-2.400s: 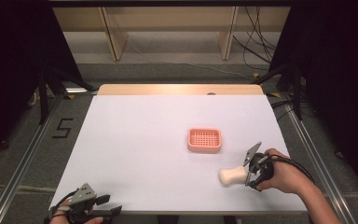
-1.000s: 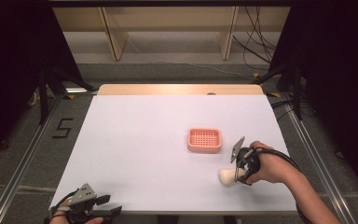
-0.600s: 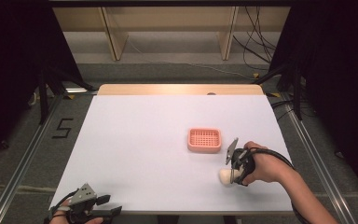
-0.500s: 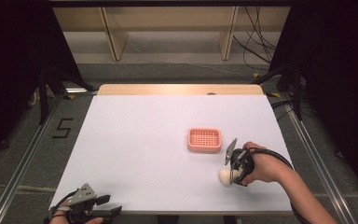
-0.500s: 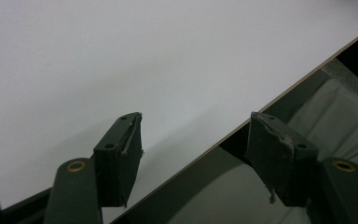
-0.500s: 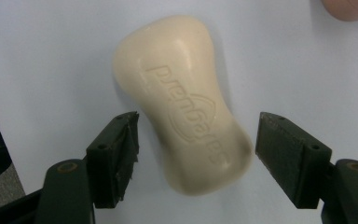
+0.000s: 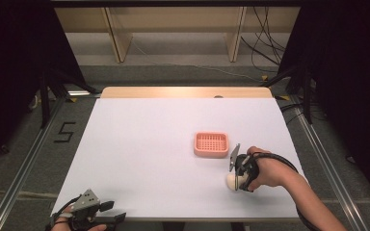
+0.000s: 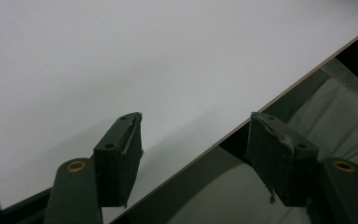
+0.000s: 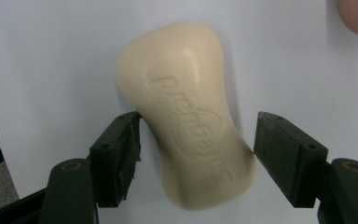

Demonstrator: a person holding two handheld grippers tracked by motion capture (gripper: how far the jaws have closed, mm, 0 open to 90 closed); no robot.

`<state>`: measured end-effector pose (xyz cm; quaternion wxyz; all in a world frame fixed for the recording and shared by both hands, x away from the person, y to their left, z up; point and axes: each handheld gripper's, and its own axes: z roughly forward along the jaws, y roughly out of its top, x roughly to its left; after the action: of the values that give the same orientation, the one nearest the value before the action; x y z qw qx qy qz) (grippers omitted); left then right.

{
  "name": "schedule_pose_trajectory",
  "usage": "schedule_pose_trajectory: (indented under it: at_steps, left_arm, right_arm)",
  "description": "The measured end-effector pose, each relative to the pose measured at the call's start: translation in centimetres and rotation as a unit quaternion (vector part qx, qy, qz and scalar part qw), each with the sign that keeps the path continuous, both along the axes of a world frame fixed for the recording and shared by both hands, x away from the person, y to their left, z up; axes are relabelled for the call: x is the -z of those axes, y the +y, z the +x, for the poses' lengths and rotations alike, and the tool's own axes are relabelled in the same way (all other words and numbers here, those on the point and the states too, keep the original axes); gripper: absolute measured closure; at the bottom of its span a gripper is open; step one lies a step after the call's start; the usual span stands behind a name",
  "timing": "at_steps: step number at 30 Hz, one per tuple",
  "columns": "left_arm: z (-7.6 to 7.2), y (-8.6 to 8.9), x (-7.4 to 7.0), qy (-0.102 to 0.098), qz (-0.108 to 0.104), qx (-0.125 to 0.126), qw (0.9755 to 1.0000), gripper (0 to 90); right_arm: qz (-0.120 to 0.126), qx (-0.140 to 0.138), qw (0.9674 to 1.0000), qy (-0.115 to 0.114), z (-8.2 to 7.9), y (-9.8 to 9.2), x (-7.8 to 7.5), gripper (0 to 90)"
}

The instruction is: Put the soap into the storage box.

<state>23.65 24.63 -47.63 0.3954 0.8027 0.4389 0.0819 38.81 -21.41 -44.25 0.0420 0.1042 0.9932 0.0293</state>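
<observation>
Since the earlier frame my right gripper has turned down over the soap bar near the pink dish; its jaws, just closing, straddle the waist, seemingly not yet pressing. Hard, slippery: squeeze there. Left gripper gapes empty.

Bar of soap: embossed brand word, partly legible, lettering unclear. Floor left of table: digit "5" marked in black.
</observation>
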Motion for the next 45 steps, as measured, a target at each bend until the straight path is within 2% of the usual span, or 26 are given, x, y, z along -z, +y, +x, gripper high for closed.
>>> schedule_pose_trajectory:
  at_steps: [2, 4, 7, 13, 16, 17, 18, 20, 21, 22, 24, 25, 27, 29, 37, 38, 44, 45]
  left_arm:
    - [-0.1, -0.1, 0.0, 0.001, -0.013, 0.001, 0.9999, 35.0]
    - [-0.1, -0.1, 0.0, 0.001, -0.012, 0.001, 0.9999, 35.0]
    - [-0.1, -0.1, 0.0, 0.001, -0.012, 0.002, 0.9999, 35.0]
    - [-0.1, -0.1, 0.0, 0.001, -0.013, 0.002, 0.9999, 35.0]
    - [-0.1, -0.1, 0.0, 0.001, -0.012, 0.001, 0.9999, 35.0]
    - [-0.1, -0.1, 0.0, 0.0, -0.012, 0.002, 0.9999, 35.0]
    - [-0.1, -0.1, 0.0, 0.0, -0.013, 0.002, 0.9999, 35.0]
    - [-0.1, -0.1, 0.0, 0.0, -0.013, 0.002, 0.9999, 35.0]
    - [-0.1, -0.1, 0.0, 0.0, -0.012, 0.001, 0.9999, 35.0]
    - [0.0, 0.0, 0.0, -0.003, 0.003, 0.002, 1.0, 35.0]
    - [-0.1, 0.0, 0.0, 0.001, -0.004, 0.001, 1.0, 35.0]
    - [-0.1, -0.1, 0.0, 0.0, -0.01, 0.002, 0.9999, 35.0]
    - [-0.1, -0.1, 0.0, 0.0, -0.013, 0.002, 0.9999, 35.0]
    - [-0.1, -0.1, 0.0, 0.0, -0.012, 0.002, 0.9999, 35.0]
    - [-0.1, -0.1, 0.0, 0.001, -0.013, 0.001, 0.9999, 35.0]
    - [0.0, 0.1, -0.1, 0.006, 0.001, 0.009, 0.9999, 35.0]
    - [0.0, 0.1, -0.1, 0.007, 0.001, 0.007, 1.0, 35.0]
    - [0.0, 0.1, -0.1, 0.008, 0.0, 0.005, 1.0, 35.0]
  right_arm:
    - [0.0, 0.004, 1.0, 0.001, 0.0, 0.1, 0.2, 32.8]
    - [0.003, -0.006, 1.0, 0.002, 0.1, 0.2, 0.4, 33.0]
    - [0.0, -0.001, 1.0, 0.007, 0.0, 0.3, 0.5, 34.0]
    - [-0.004, -0.019, 0.9998, 0.008, 0.2, 0.5, 0.9, 37.5]
    - [-0.008, -0.012, 0.9998, 0.013, 0.1, 0.6, 0.9, 40.3]
    - [-0.004, -0.036, 0.9993, 0.007, 0.4, 0.5, 1.1, 41.3]
    - [-0.006, -0.02, 0.9997, 0.011, 0.2, 0.7, 1.0, 42.7]
    - [-0.01, -0.013, 0.9997, 0.019, 0.2, 0.8, 1.0, 45.3]
    - [-0.008, -0.019, 0.9997, 0.017, 0.2, 0.8, 1.1, 46.5]
    - [-0.01, -0.012, 0.9997, 0.017, 0.2, 0.8, 1.2, 47.5]
    - [-0.01, -0.005, 0.9998, 0.019, 0.2, 0.8, 1.2, 49.6]
    - [-0.011, 0.006, 0.9996, 0.024, 0.2, 0.8, 1.1, 49.8]
    - [-0.009, 0.009, 0.9997, 0.022, 0.2, 0.8, 1.2, 49.8]
    - [-0.005, 0.032, 0.9992, 0.025, 0.1, 0.7, 1.1, 50.1]
    - [0.003, 0.054, 0.9982, 0.027, 0.2, 0.5, 1.2, 50.3]
    - [0.004, 0.055, 0.9981, 0.028, 0.2, 0.4, 1.1, 50.3]
    - [0.008, 0.074, 0.9968, 0.029, 0.2, 0.4, 1.1, 50.4]
    - [0.008, 0.079, 0.9962, 0.035, 0.2, 0.3, 1.1, 50.4]
